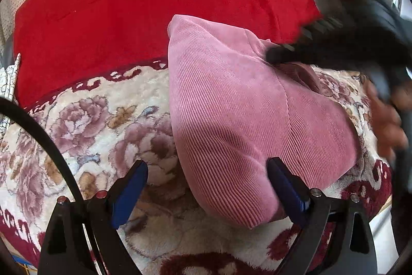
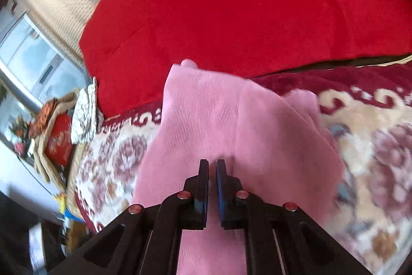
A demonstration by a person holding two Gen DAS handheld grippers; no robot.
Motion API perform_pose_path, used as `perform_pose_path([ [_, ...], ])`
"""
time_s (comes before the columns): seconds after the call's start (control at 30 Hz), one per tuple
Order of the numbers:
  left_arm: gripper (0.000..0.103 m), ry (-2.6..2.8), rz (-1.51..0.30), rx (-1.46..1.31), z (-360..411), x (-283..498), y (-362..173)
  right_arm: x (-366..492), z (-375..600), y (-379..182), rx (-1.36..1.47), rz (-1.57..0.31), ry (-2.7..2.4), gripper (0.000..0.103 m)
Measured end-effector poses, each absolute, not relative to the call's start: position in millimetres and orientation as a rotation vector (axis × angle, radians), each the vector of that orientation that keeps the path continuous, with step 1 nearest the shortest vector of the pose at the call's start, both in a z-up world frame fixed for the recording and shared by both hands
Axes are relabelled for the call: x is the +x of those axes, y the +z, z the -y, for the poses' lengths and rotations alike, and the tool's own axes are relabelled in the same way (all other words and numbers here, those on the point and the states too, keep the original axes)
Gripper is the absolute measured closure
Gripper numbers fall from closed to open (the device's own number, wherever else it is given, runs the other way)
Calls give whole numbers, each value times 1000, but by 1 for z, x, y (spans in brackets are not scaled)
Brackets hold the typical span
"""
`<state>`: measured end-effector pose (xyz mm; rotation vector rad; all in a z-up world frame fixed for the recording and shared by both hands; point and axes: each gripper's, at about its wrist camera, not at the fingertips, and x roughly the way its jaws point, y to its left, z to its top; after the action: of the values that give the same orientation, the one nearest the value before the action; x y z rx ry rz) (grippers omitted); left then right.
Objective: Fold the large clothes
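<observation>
A pink ribbed garment (image 1: 231, 105) lies folded on a floral blanket (image 1: 103, 125). My left gripper (image 1: 207, 172) is open, its blue-padded fingers (image 1: 128, 192) spread on either side of the garment's near corner, holding nothing. The right gripper (image 1: 303, 48) shows blurred at the garment's far right edge in the left wrist view. In the right wrist view the right gripper (image 2: 212, 166) has its jaws nearly together over the pink garment (image 2: 219, 125); whether cloth is pinched between them does not show.
A red cloth (image 1: 154, 4) covers the surface behind the garment and shows in the right wrist view (image 2: 231, 12) too. A person's hand (image 1: 386, 125) is at the right edge. A cluttered stand with a red item (image 2: 58, 143) stands left of the bed.
</observation>
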<state>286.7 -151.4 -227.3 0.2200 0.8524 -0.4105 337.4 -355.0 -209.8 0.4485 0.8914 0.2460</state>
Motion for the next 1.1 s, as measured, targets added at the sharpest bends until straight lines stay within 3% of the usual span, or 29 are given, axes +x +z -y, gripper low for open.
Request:
perform_pose_path([
  [0.3,8,-391,-863,239,153,284,-224,245,369,-249,508,-837,131,97],
  [0.6,8,-325,-766,195,117,304,-165,222,377,-209,530,-806,171,94],
  [0.73,8,-298,-863,314,126,333,-199,229,366,-218,508,-821,199,94],
  [0.87,8,-279,-825,330,128,330,-210,244,358,-254,553,-881,198,96],
  [1.1,8,-249,-810,342,124,326,-210,226,363,-224,528,-839,212,94],
])
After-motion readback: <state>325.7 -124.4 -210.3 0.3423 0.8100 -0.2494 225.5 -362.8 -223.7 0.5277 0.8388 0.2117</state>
